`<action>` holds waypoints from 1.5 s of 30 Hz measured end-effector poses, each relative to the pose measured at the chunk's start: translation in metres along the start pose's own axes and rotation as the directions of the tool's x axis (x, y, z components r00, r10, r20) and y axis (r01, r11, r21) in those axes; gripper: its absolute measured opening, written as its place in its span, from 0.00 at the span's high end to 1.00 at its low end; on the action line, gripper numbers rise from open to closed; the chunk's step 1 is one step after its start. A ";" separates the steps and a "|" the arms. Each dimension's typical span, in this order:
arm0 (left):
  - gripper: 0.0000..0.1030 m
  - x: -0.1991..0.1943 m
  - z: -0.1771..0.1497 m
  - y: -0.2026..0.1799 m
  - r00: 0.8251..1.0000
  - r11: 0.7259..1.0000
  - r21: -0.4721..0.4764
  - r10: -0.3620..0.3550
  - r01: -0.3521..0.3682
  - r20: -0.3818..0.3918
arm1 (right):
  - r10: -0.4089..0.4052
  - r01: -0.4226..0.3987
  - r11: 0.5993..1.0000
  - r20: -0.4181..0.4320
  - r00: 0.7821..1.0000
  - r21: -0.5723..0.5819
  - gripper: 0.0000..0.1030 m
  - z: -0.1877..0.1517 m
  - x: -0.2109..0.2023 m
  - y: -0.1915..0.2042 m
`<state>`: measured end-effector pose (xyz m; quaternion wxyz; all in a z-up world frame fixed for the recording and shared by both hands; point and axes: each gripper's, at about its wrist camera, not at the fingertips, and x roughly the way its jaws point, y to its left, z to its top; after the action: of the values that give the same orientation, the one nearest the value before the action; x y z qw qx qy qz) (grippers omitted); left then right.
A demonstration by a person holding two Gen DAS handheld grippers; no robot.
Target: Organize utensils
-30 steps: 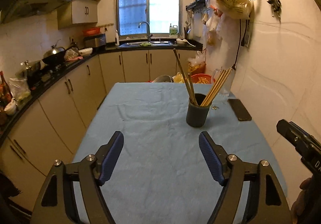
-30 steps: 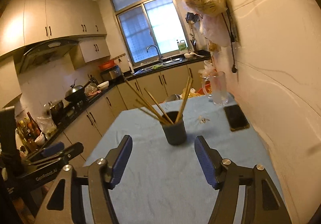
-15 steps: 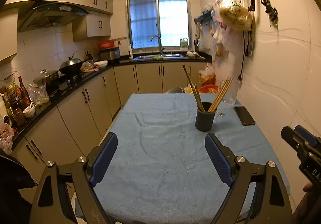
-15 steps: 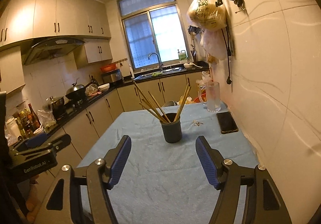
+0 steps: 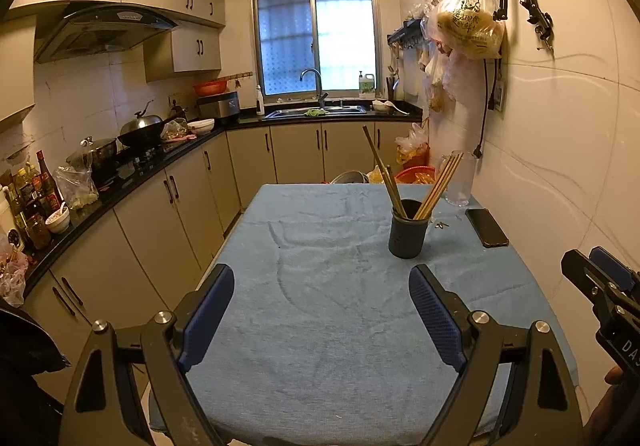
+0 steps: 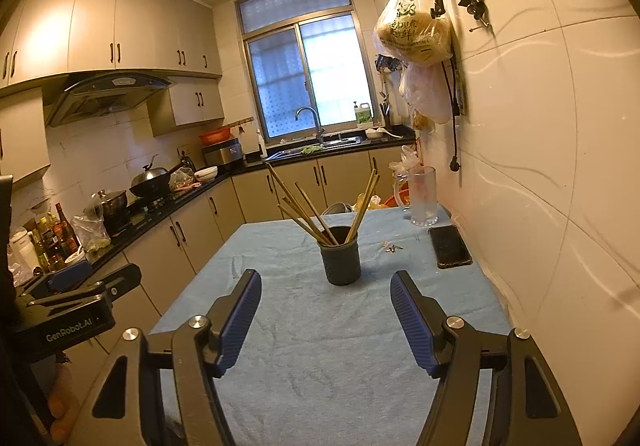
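A dark utensil holder point(image 5: 407, 230) stands upright on the blue tablecloth point(image 5: 320, 286), towards the far right. Several wooden chopsticks point(image 5: 436, 182) lean out of it. It also shows in the right wrist view point(image 6: 342, 256), with chopsticks point(image 6: 304, 212) fanned left and right. My left gripper point(image 5: 322, 304) is open and empty, held above the near part of the table. My right gripper point(image 6: 326, 310) is open and empty, short of the holder. Each gripper shows at the edge of the other's view.
A black phone point(image 5: 486, 227) lies by the right wall, with a glass jug point(image 5: 459, 182) behind it. Small bits point(image 6: 391, 246) lie between holder and phone. Kitchen counters point(image 5: 120, 182) with pots run along the left. Bags point(image 5: 468, 22) hang on the right wall.
Both grippers have pulled back and risen from the holder, so it looks smaller and farther. Both stay open and empty. The holder and chopsticks have not moved.
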<state>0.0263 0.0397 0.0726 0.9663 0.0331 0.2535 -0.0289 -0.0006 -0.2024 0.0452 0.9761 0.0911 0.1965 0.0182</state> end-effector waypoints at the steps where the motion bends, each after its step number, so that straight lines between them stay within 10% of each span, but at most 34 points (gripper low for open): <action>1: 0.13 0.001 0.000 -0.001 1.000 1.000 0.001 -0.004 0.004 -0.004 | -0.004 0.004 1.000 0.001 1.000 -0.002 0.32 0.000 0.000 0.000; 45: 0.13 0.015 -0.005 0.009 0.999 1.000 0.002 -0.007 0.008 -0.035 | -0.012 0.011 1.000 -0.022 1.000 -0.014 0.30 0.003 0.014 0.002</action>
<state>0.0379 0.0486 0.0615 0.9616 0.0335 0.2704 -0.0322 0.0136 -0.2003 0.0425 0.9746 0.0830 0.2076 0.0149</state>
